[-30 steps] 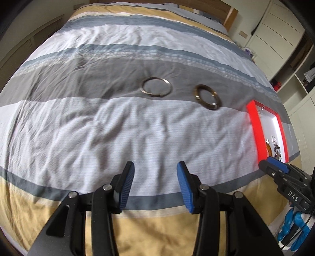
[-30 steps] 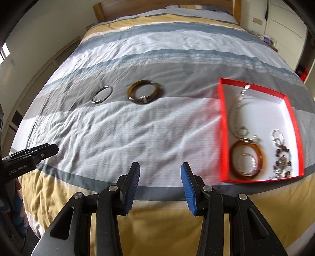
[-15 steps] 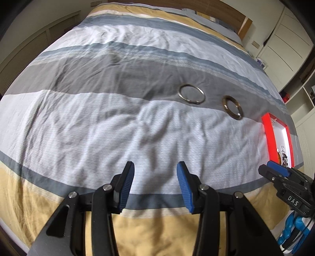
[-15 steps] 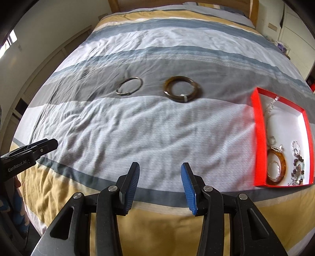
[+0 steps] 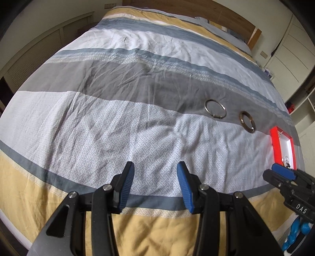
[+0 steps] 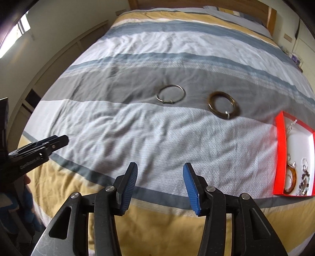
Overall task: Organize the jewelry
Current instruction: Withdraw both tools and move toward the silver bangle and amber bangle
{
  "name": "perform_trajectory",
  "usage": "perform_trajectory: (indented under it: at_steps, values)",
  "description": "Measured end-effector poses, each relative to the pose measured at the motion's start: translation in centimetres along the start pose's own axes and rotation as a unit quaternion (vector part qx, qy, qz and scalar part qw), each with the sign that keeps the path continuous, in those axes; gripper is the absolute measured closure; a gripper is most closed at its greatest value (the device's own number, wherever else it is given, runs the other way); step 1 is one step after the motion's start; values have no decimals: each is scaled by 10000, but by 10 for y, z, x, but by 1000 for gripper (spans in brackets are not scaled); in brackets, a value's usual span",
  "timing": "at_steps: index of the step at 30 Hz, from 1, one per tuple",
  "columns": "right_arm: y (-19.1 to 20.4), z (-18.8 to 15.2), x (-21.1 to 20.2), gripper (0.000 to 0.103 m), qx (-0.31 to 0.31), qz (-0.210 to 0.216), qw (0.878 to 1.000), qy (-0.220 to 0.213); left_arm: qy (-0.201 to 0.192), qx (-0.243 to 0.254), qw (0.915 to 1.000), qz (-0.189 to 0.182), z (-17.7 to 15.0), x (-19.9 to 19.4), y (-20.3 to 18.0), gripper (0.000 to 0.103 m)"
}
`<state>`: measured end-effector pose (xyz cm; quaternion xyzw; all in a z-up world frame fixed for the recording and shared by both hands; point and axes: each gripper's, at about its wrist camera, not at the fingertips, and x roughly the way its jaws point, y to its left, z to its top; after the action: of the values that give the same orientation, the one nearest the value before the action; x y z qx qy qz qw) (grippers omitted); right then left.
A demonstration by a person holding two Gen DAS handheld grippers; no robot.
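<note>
A thin silver bangle [image 5: 215, 109] [image 6: 171, 94] and a thicker brown bangle [image 5: 246, 122] [image 6: 223, 105] lie side by side on the grey stripe of the striped bedspread. A red box [image 5: 277, 146] [image 6: 280, 151] with a white inside sits at the right and holds an amber bangle [image 6: 291, 179], a chain and beaded pieces. My left gripper [image 5: 155, 171] is open and empty over the bed's near edge. My right gripper [image 6: 159, 172] is open and empty, also short of the bangles. Each gripper shows at the edge of the other's view.
The bed [image 5: 137, 122] fills both views, with a wooden headboard [image 5: 196, 9] at the far end. White cupboards [image 5: 291, 51] stand on the right and a slatted wall panel [image 5: 39, 51] on the left.
Both views have swung to the left, so the bangles and the red box now sit further right in frame. Both grippers stay open and empty.
</note>
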<state>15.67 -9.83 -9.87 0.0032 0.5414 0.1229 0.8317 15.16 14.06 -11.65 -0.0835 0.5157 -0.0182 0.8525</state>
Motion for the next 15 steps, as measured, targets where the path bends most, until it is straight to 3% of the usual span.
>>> perform_trajectory:
  at_steps: [4,9,15]
  values:
    - [-9,3,-8,54,59,17,10000,-73,146,173,9997,14,-5,2,-6,54]
    - [-36,-2,4,53,277,147,9995,-8,268,158,9994,172,-15,5,-15,54]
    - [-80,-9,2,54,273,481,9985,-21,552,161,9971,496,-19,14,-55,54]
